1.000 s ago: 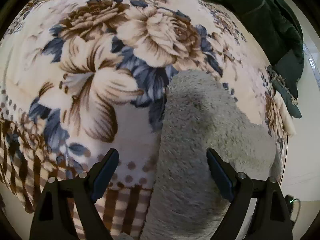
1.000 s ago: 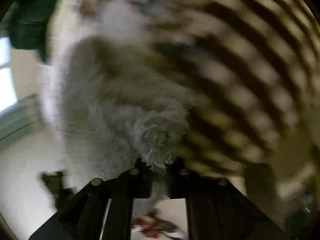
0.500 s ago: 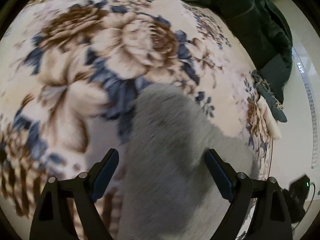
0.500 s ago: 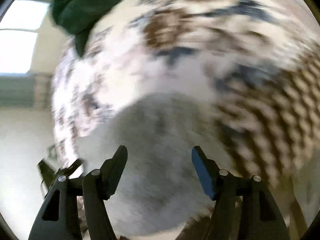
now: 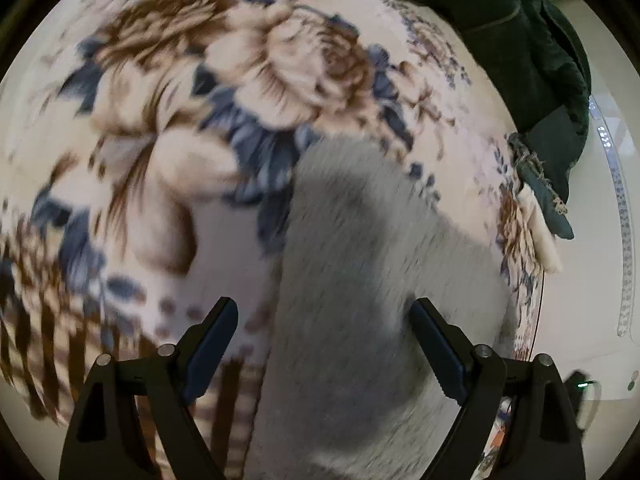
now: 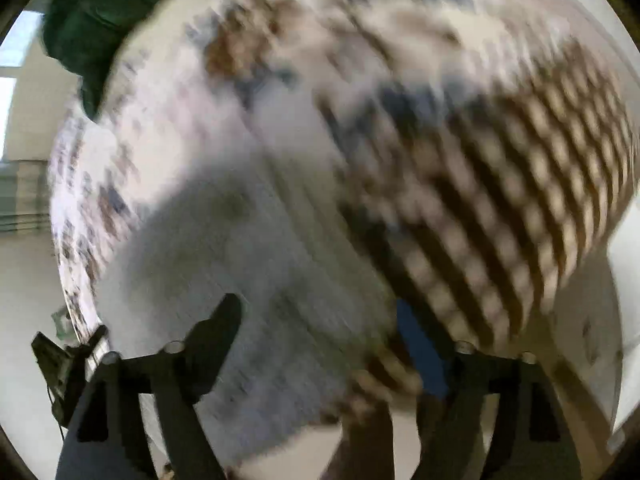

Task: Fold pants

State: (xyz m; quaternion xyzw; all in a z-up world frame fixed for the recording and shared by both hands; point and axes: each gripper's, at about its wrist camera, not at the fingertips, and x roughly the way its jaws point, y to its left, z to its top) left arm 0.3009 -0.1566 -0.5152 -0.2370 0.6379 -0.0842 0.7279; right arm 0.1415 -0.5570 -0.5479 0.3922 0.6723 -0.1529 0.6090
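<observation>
The right gripper (image 6: 320, 332) has just been opening, dropping the fuzzy grey pants (image 6: 240, 280) onto the floral blanket (image 5: 200, 120); the left gripper (image 5: 324, 344) hangs spread, so this fold looks laid.

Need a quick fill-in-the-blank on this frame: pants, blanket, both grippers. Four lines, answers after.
1. The fuzzy pants are ____ in colour.
2. They lie on a blanket printed with large ____.
3. The left gripper has its jaws ____, nothing clamped.
4. The right gripper, whose jaws have just been opening, now holds ____.

Answers: grey; flowers; open; nothing
</observation>
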